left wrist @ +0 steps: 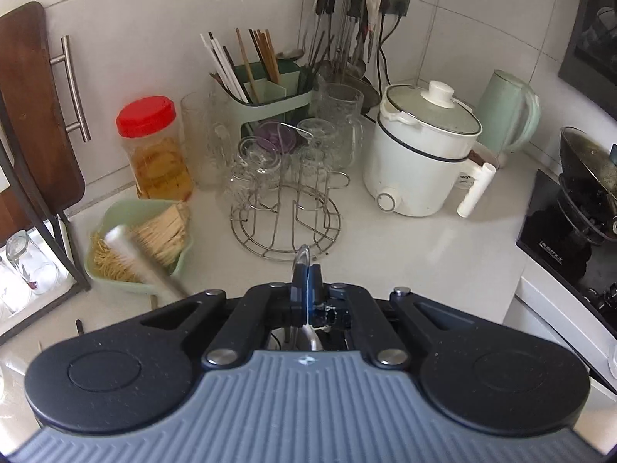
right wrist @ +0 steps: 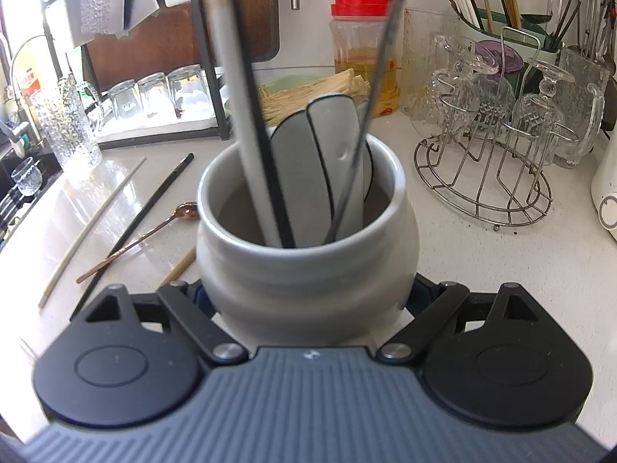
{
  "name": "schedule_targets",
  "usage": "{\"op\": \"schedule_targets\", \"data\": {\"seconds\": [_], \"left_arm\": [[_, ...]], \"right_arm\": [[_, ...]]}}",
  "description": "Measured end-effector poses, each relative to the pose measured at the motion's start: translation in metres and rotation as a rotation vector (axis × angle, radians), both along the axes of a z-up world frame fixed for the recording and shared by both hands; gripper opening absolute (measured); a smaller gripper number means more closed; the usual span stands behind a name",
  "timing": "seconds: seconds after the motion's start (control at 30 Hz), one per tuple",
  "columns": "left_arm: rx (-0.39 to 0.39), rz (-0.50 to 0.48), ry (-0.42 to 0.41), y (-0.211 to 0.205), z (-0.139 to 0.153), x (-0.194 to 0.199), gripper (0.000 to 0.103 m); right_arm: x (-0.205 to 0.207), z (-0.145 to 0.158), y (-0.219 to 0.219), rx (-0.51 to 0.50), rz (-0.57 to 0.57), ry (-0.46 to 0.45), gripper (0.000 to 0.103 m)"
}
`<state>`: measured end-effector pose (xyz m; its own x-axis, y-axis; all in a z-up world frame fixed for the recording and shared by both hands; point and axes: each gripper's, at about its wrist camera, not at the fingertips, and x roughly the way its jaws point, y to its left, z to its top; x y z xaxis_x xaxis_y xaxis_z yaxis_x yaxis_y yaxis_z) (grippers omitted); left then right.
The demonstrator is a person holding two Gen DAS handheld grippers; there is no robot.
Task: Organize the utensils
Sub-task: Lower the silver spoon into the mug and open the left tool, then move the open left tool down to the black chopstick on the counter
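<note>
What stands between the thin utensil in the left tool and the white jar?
Nothing visible. The thin utensil already reaches into the jar, beside the grey scoops; the chopsticks lean left of it.

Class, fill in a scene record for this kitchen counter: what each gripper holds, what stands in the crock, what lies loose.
left gripper: shut on a thin metal utensil, whose lower end is inside the crock
right gripper: jaws wide, clasping the crock's sides
in crock: chopstick pair, grey flat utensils
loose on counter: white chopstick, black chopstick, copper spoon
</note>
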<state>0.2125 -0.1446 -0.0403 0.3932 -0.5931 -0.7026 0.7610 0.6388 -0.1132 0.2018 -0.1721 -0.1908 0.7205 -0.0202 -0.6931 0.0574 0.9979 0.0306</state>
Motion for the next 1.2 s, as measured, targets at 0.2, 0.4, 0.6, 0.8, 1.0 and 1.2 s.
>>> {"op": "schedule_targets", "data": {"seconds": [0.2,0.4,0.6,0.8,1.0,1.2], "left_arm": [[0.034,-0.006,0.034,-0.004,-0.007,0.0,0.0],[0.012,0.015,0.039,0.0,-0.002,0.002,0.001],[-0.008,0.032,0.055,0.008,0.004,0.002,0.006],[-0.04,0.074,0.053,0.024,0.015,-0.002,0.026],[-0.115,0.141,0.014,0.056,0.031,-0.01,0.036],[-0.139,0.258,-0.016,0.096,0.036,-0.018,0.036]], "right_arm": [[-0.001,0.0,0.0,0.001,0.001,-0.001,0.092],[-0.001,0.0,0.001,-0.001,0.001,-0.004,0.092],[-0.001,0.0,0.002,-0.002,-0.003,-0.005,0.092],[-0.002,0.0,0.002,-0.002,-0.009,-0.006,0.092],[-0.003,0.0,0.001,0.0,-0.004,-0.009,0.092],[-0.003,-0.001,0.0,0.001,-0.003,-0.005,0.092]]}}
